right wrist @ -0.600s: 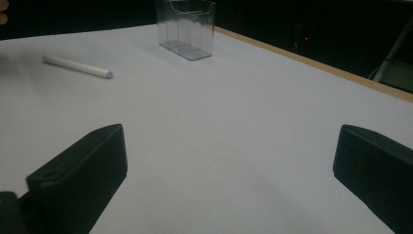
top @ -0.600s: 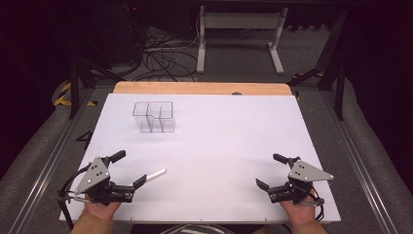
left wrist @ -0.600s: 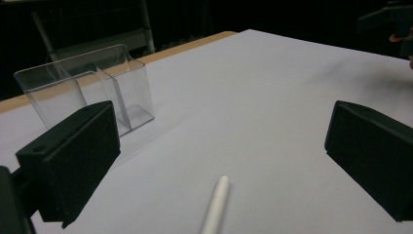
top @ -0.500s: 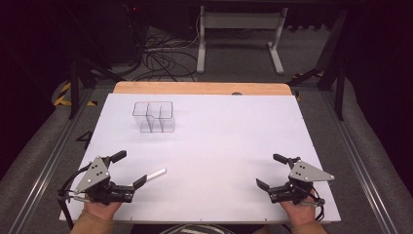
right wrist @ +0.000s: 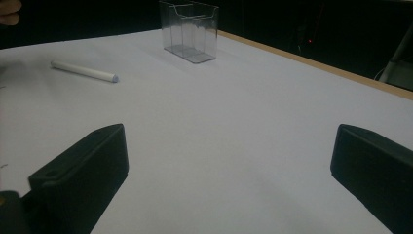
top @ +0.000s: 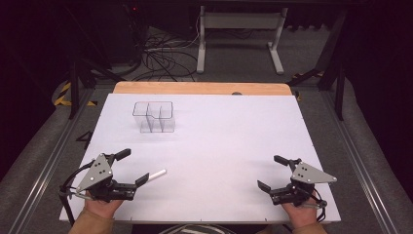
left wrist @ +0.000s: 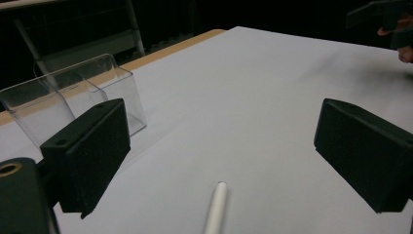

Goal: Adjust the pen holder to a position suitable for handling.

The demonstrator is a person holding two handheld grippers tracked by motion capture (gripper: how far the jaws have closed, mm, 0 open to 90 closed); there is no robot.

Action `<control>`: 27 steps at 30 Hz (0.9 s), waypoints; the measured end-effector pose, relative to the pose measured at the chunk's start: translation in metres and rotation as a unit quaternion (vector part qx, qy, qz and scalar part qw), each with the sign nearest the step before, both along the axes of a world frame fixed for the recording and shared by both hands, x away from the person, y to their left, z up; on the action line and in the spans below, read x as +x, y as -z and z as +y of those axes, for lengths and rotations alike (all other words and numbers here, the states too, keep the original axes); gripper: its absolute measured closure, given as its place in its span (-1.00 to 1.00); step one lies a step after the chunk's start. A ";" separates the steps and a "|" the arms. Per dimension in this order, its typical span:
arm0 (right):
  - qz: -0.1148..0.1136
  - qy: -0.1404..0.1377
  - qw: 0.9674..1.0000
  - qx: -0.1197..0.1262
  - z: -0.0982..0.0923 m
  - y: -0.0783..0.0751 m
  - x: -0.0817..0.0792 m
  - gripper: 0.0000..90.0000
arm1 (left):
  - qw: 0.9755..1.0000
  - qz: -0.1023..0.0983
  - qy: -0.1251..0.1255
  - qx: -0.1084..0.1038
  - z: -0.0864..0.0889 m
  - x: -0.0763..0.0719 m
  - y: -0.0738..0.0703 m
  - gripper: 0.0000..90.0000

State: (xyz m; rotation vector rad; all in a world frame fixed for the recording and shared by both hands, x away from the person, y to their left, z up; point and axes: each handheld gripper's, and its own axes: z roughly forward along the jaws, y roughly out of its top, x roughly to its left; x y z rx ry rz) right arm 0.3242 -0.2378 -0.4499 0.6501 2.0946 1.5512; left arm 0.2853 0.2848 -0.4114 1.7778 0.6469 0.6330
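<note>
1. White marker (top: 157,175) lies flat on the white table (top: 224,141), just ahead of the left gripper (top: 132,168), whose jaws stand wide apart with nothing between them.
2. Clear organizer (top: 154,117) stands well beyond it, compartments empty.
3. Right gripper (top: 272,173) rests far off, jaws spread.
4. Pickup looks unstarted; next, the left jaws must straddle the marker and close.

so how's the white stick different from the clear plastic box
The thin white stick lies flat near the left gripper, between its open jaws; the clear plastic compartment box stands upright farther back. The stick is opaque and solid-looking; the box is see-through and empty. Both rest on the white table.
</note>
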 end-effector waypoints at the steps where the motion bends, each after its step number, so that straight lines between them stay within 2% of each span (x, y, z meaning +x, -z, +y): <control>1: 0.000 0.000 1.000 0.000 0.000 0.000 0.000 -0.98 | 1.000 0.000 0.000 0.000 0.000 0.000 0.000 -0.84; 9: 0.002 -0.005 1.000 0.002 0.002 0.000 0.001 -0.97 | 1.000 0.005 0.012 0.013 0.001 0.008 -0.017 -0.82; 16: 0.007 -0.006 1.000 0.000 0.002 0.001 0.002 -0.97 | 1.000 0.023 0.021 0.003 0.001 0.025 -0.032 -0.81; 27: 0.009 -0.011 1.000 0.000 0.002 0.001 0.002 -0.97 | 0.999 0.025 0.021 0.005 -0.002 0.044 -0.039 -0.81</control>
